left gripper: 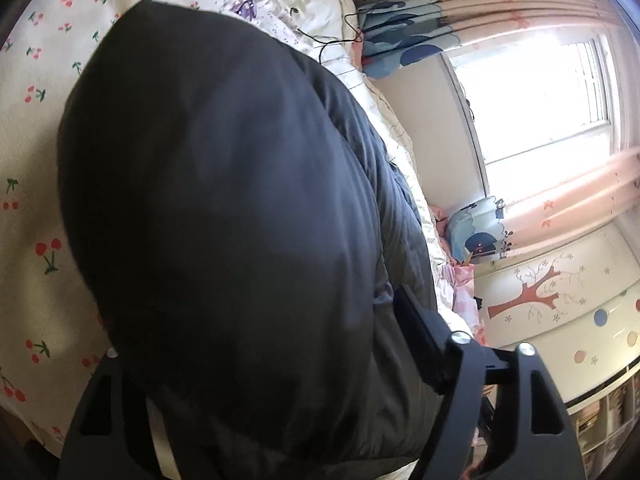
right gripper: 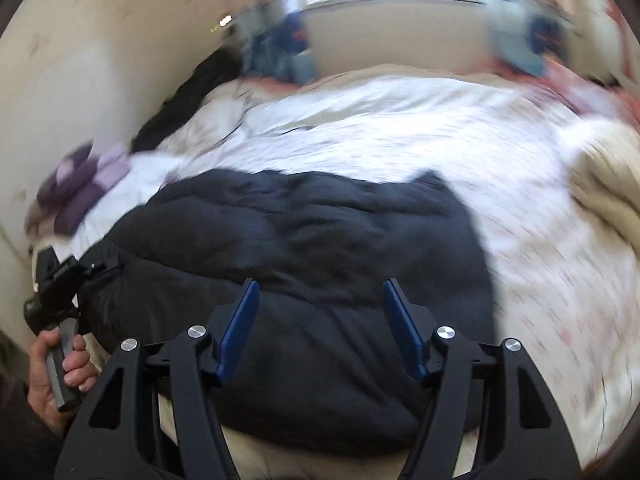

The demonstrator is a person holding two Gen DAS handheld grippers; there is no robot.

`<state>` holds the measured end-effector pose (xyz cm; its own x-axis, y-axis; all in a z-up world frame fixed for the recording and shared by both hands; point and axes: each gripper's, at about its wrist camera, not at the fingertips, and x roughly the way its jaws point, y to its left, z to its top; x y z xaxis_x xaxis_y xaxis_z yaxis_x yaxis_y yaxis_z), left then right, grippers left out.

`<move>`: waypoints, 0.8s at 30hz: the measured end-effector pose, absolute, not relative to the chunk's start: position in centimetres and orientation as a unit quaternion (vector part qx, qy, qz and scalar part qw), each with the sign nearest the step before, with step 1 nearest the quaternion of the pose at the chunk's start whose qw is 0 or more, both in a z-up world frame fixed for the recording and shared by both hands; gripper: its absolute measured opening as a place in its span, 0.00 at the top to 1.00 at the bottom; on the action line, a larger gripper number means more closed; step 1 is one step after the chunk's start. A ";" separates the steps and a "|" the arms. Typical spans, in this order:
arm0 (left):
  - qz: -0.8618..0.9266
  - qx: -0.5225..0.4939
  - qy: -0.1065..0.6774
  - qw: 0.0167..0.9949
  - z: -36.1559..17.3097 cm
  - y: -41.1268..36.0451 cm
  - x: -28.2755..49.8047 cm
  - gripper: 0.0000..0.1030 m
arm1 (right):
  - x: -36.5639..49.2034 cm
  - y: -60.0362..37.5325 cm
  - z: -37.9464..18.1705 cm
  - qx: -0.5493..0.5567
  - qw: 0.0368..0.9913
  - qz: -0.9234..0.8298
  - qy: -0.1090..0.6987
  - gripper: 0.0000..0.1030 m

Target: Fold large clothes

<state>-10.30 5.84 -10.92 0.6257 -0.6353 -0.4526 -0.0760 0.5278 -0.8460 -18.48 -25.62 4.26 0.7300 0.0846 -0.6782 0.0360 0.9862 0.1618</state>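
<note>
The black padded jacket (right gripper: 288, 264) lies folded at the bed's (right gripper: 540, 248) near edge. The right tool (right gripper: 318, 320) hovers apart, empty. The left tool (left gripper: 256, 360) straddles it; grip unclear. Puffy layers might spring open.

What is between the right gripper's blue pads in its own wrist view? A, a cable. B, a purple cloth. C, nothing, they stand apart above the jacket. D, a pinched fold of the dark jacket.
C: the right gripper has its blue pads spread apart, the dark jacket lying beneath unpinched.
</note>
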 end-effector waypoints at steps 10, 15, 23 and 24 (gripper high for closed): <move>-0.198 -0.445 0.387 0.783 -11.8 4.6 -8.9 0.41 | -5.3 -19.3 -3.0 -0.009 0.891 0.012 0.454 0.27; -0.206 -0.438 0.383 0.787 -11.6 4.3 -8.7 0.52 | -3.2 -18.3 -4.8 -0.048 0.866 0.014 0.497 0.26; -0.199 -0.445 0.389 0.782 -11.9 4.4 -7.9 0.53 | -0.7 -18.9 -0.1 -0.046 0.897 0.023 0.440 0.25; -0.198 -0.444 0.390 0.782 -11.9 4.4 -7.8 0.53 | 0.2 -18.7 -0.6 -0.049 0.894 0.022 0.445 0.25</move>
